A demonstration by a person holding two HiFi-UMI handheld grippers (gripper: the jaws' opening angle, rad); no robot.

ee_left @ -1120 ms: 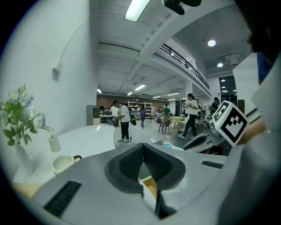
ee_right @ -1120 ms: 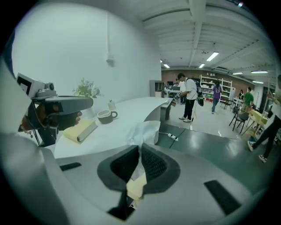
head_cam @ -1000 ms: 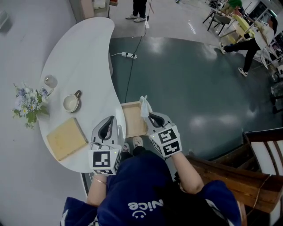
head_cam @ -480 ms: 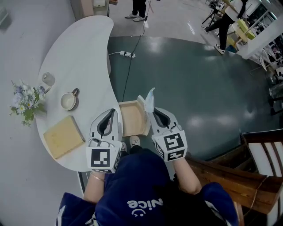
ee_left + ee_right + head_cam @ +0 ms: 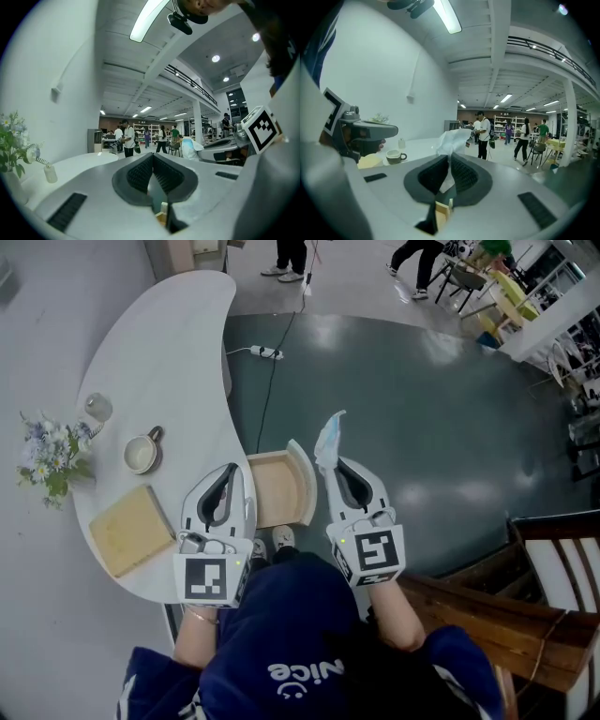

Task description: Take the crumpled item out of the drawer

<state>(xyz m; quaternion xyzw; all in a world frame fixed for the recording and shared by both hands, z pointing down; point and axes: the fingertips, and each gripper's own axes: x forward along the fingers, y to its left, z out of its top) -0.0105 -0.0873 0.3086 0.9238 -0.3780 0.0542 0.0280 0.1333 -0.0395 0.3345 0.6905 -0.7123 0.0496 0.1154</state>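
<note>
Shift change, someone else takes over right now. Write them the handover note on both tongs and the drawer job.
Right tongs: shut on the crumpled item, a white wad held up over the drawer's front corner.
Left tongs: shut, nothing between them, at the table edge beside the drawer.
Drawer: pulled open, inside looks bare.
Done: the item is out of the drawer.
Left: put the item down, probably on the table; the drawer stands open if it needs closing.

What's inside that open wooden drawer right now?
Only its bare wooden bottom shows in the drawer; nothing lies on the visible part. The crumpled item is pinched in the right gripper, up beside it. The drawer's left side is hidden behind the left gripper.
</note>
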